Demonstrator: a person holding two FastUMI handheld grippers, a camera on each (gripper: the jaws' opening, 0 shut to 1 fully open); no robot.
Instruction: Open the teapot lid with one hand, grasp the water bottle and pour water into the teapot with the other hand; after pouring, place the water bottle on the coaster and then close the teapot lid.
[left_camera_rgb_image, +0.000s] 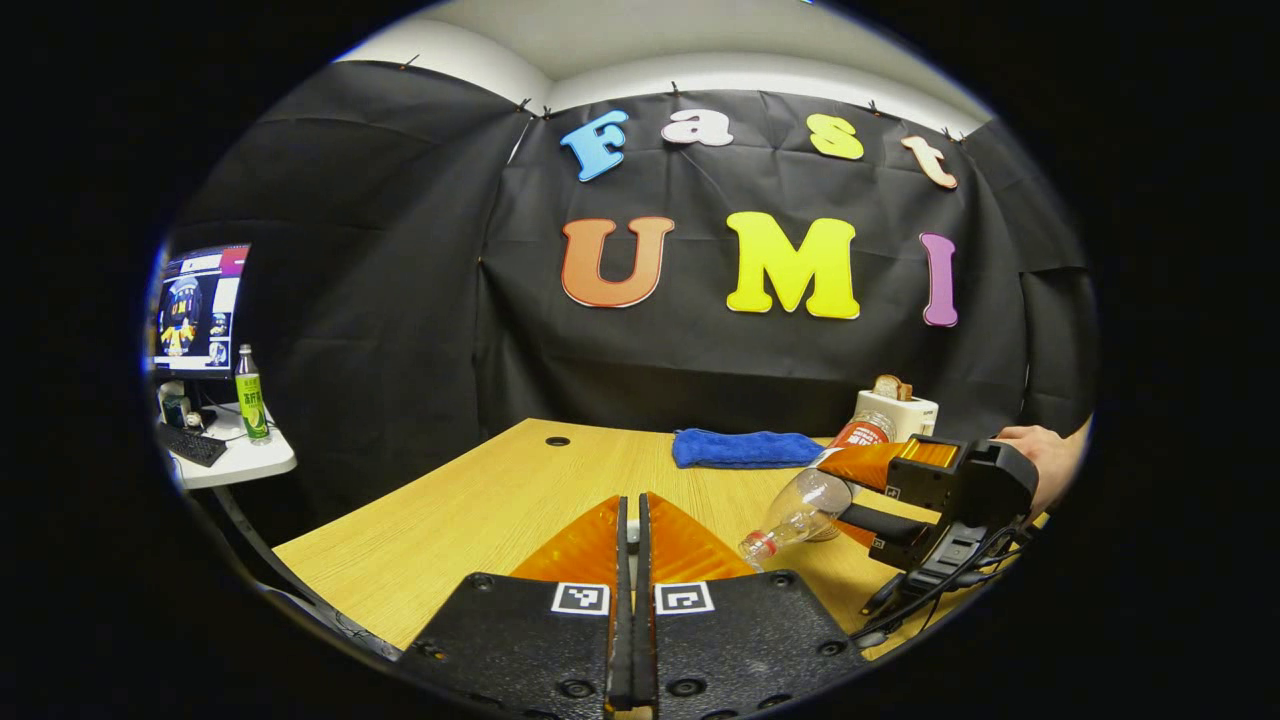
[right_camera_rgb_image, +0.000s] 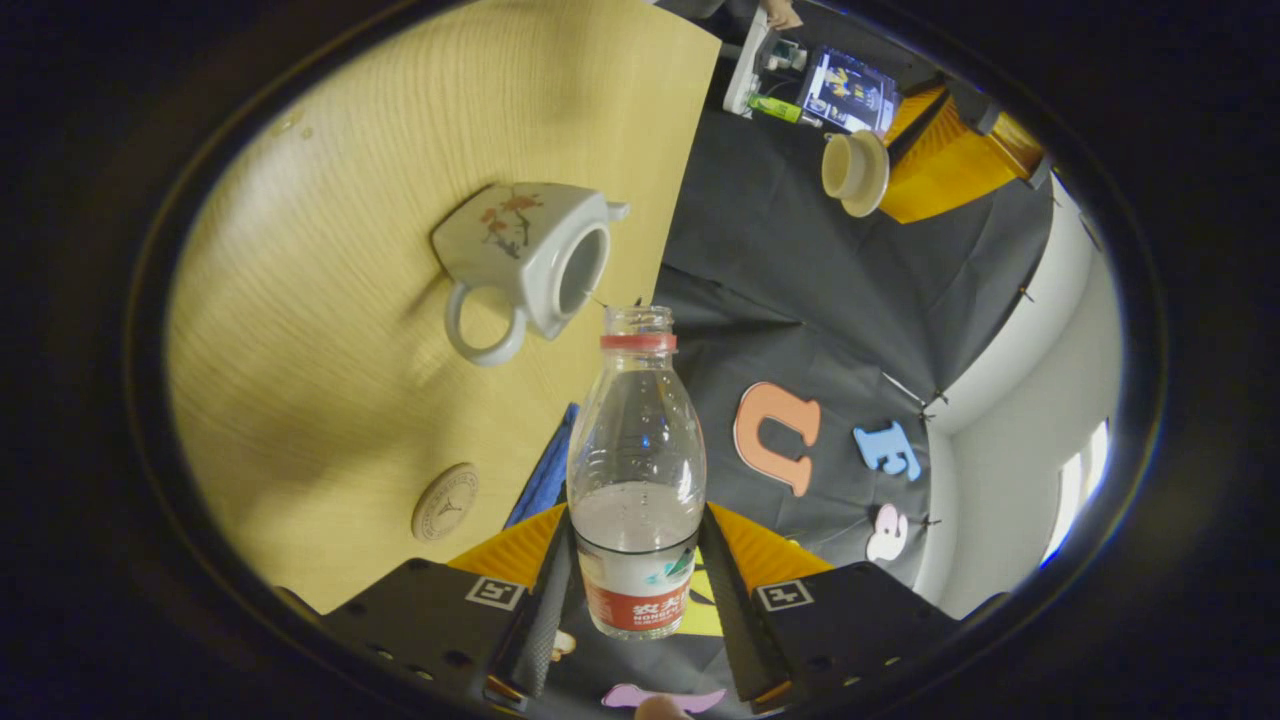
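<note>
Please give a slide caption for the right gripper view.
Right gripper tilts the uncapped bottle toward the open teapot.

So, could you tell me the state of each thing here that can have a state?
White ceramic teapot: upright on the table, lid off, mouth open.
Teapot lid: held up by the left gripper.
Clear plastic water bottle: uncapped, tilted toward the teapot, partly filled.
Right gripper: shut on the bottle.
Round wooden coaster: unoccupied.
Blue cloth: folded on the table.
</note>
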